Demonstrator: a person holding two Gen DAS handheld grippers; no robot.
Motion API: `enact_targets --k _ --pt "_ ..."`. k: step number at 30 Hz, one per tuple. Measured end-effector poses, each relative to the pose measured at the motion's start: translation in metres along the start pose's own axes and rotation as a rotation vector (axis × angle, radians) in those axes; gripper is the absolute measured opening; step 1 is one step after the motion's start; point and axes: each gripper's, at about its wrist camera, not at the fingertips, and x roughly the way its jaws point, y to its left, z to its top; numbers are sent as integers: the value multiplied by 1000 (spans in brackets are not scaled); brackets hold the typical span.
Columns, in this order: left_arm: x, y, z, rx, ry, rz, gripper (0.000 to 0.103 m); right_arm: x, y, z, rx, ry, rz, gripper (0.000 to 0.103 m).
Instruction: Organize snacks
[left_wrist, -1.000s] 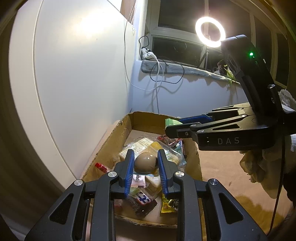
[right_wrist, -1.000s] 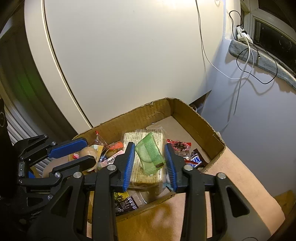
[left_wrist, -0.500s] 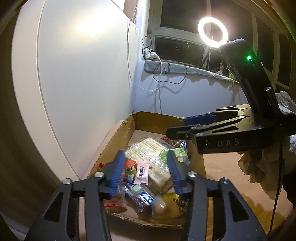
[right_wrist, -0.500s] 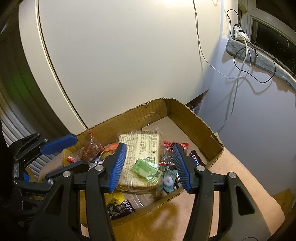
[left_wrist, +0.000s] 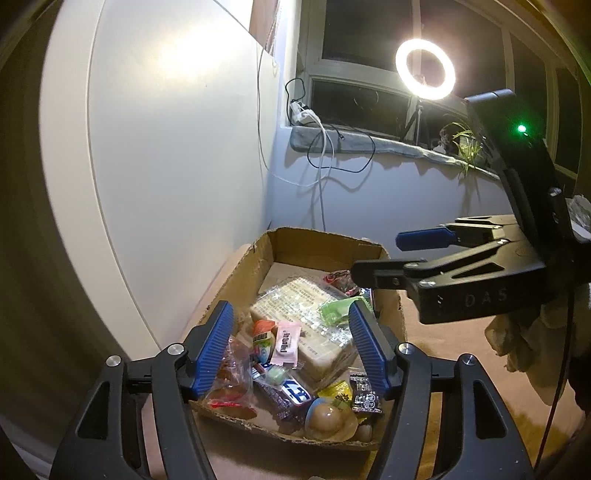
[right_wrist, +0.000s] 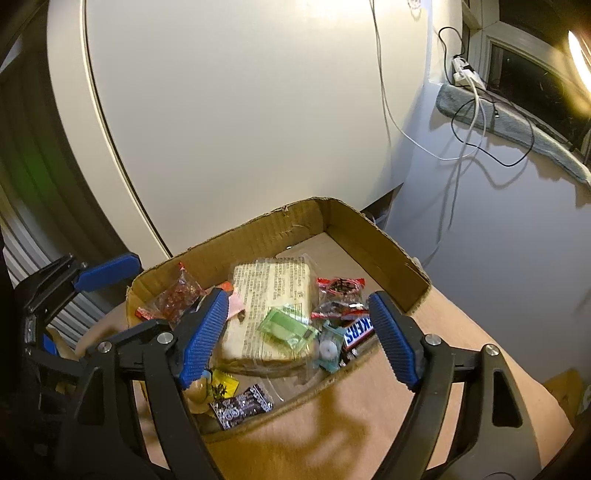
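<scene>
Right now both grippers hang over a shallow cardboard box (left_wrist: 266, 254) that sits on a tan surface (right_wrist: 461, 387) close to a white wall panel (right_wrist: 240, 110). The left gripper (left_wrist: 291, 349) is spread wide with nothing between its blue pads, and the same goes for the right gripper (right_wrist: 295, 332): jaws far apart, empty. Inside the box the snacks lie in a loose heap. A big clear-wrapped block of crackers (right_wrist: 273, 295) takes up the middle, and a small green packet (right_wrist: 286, 326) rests on top of its near end. Beside that, towards the box's right wall, there is a Snickers bar (right_wrist: 356, 330) and a red-trimmed clear packet (right_wrist: 340, 286). In the left camera's view a pink sachet (left_wrist: 286, 343) lies against the crackers, and a round brown snack in a clear wrapper (left_wrist: 325, 419) sits at the near edge of the box next to a dark patterned packet (left_wrist: 365, 397). A ring light (left_wrist: 424, 69) glows by the window.
</scene>
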Motion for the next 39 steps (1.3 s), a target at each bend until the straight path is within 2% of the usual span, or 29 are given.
enact_targets --k 4,6,19,21,23,35,39 --pt "-7 -1 -1 5 -14 1 67 -14 2 -7 10 -20 -9 82" --pt "-11 -2 -1 9 -24 2 69 -22 5 -12 11 -33 -29 83" --pt "-37 -11 -8 35 -59 2 71 -84 15 -61 59 -116 -151 85" --pt "-43 -14 -10 45 -69 7 73 -94 15 -69 72 -137 -170 92" --pt "-52 -17 -12 52 -85 15 77 -102 17 -78 75 -166 -202 93" --pt "-63 -23 -31 33 -54 8 80 -114 27 -112 64 -202 -283 94" --pt "-60 -28 -37 38 -37 17 80 -115 24 -117 73 -217 -307 101"
